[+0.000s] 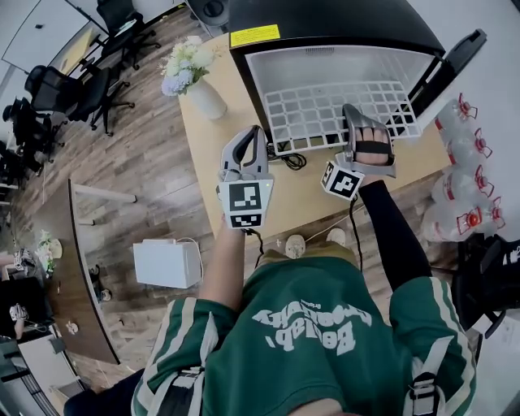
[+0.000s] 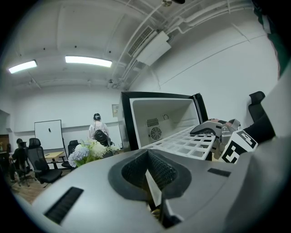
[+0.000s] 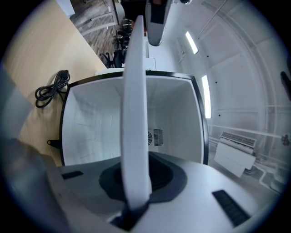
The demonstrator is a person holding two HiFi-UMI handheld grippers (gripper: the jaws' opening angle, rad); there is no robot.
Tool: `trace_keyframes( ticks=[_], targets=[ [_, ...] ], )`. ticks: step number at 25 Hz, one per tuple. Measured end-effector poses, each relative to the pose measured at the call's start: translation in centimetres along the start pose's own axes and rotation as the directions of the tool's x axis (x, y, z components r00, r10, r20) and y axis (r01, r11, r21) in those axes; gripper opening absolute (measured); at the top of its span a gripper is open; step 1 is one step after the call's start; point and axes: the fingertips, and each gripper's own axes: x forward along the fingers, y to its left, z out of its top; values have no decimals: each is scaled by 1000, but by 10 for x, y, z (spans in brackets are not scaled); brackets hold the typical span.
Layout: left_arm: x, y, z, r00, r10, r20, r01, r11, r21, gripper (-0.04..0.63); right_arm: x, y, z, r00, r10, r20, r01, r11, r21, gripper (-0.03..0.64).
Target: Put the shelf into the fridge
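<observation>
A black mini fridge stands open on a wooden table, its white inside bare. The white grid shelf sticks halfway out of the opening, held level. My right gripper is shut on the shelf's front edge near its right side. In the right gripper view the shelf runs edge-on up between the jaws. My left gripper hovers just off the shelf's front left corner, pads together with nothing held. Its view shows the shelf and the right gripper off to the right.
A vase of flowers stands on the table left of the fridge. A coiled black cable lies below the shelf's front edge. The fridge door hangs open at right, beside water bottles. A white box sits on the floor.
</observation>
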Motion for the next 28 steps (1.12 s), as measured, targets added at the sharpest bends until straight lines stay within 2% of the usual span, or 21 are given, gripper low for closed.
trace_keyframes(
  ticks=[11,23,28],
  targets=[
    [3,8,-2,1000,-8,5,8,1000,-6,0,-4,-5,-2,999,34,-40,-34,999,0,35],
    [16,-7,-11,996,-85,-3,85,996,-15,0,-2,0,-3,994,42,-97,-45,999,-26,35],
    [20,-5,-9,996,-85,8,85,996,-24,0,15,1,1,990,61,-124,-65,998,-27,35]
  ],
)
